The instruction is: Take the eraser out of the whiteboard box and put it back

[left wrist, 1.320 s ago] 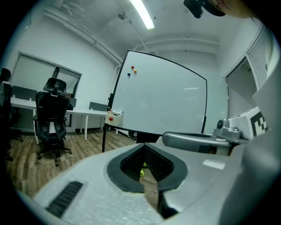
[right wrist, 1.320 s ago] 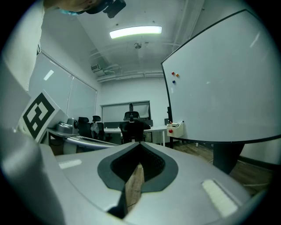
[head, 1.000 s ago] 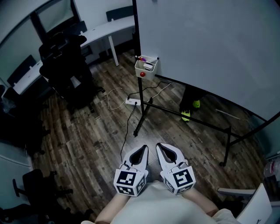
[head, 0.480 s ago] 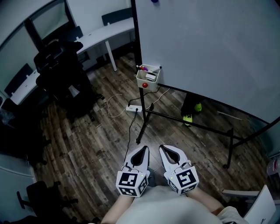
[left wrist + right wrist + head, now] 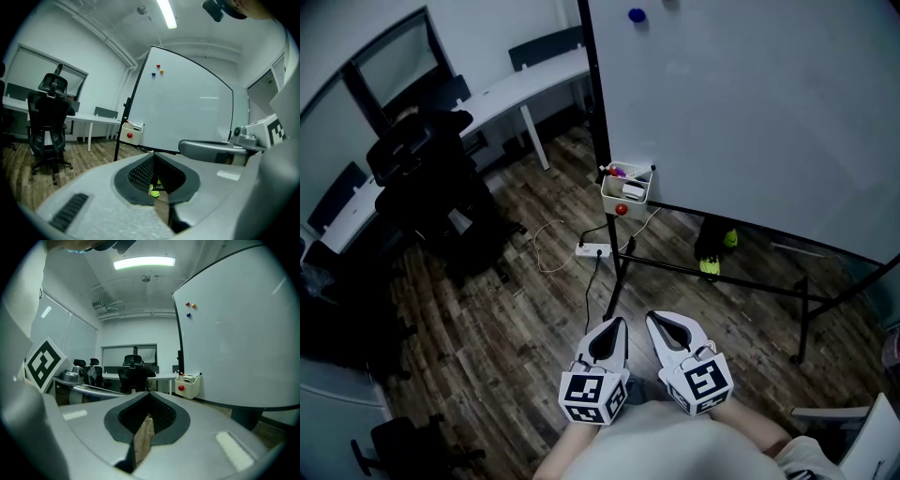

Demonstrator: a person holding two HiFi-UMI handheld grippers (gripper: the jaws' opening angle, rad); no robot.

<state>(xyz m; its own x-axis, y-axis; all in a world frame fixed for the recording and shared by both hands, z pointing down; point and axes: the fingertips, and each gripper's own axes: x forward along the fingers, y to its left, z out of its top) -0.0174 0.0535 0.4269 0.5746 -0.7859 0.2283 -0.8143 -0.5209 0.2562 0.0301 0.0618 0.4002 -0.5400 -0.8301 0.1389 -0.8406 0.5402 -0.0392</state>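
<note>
The white whiteboard box (image 5: pixel 625 190) hangs at the lower left corner of the whiteboard (image 5: pixel 750 112), with a red magnet (image 5: pixel 622 209) on its front. Markers and a pale block show inside; I cannot tell the eraser apart. The box also shows in the left gripper view (image 5: pixel 132 131) and the right gripper view (image 5: pixel 188 384). My left gripper (image 5: pixel 617 323) and right gripper (image 5: pixel 653 319) are held side by side close to my body, well short of the box. Both are shut with nothing between the jaws (image 5: pixel 153 157) (image 5: pixel 149 394).
The whiteboard stand's black legs (image 5: pixel 712 272) cross the wooden floor between me and the board. A power strip (image 5: pixel 592 249) with cables lies near the stand's foot. A black office chair (image 5: pixel 431 178) and a white desk (image 5: pixel 525 70) stand at the left.
The whole view has shifted toward the whiteboard: the box sits lower and nearer in the head view. Both grippers have stayed shut and side by side.
</note>
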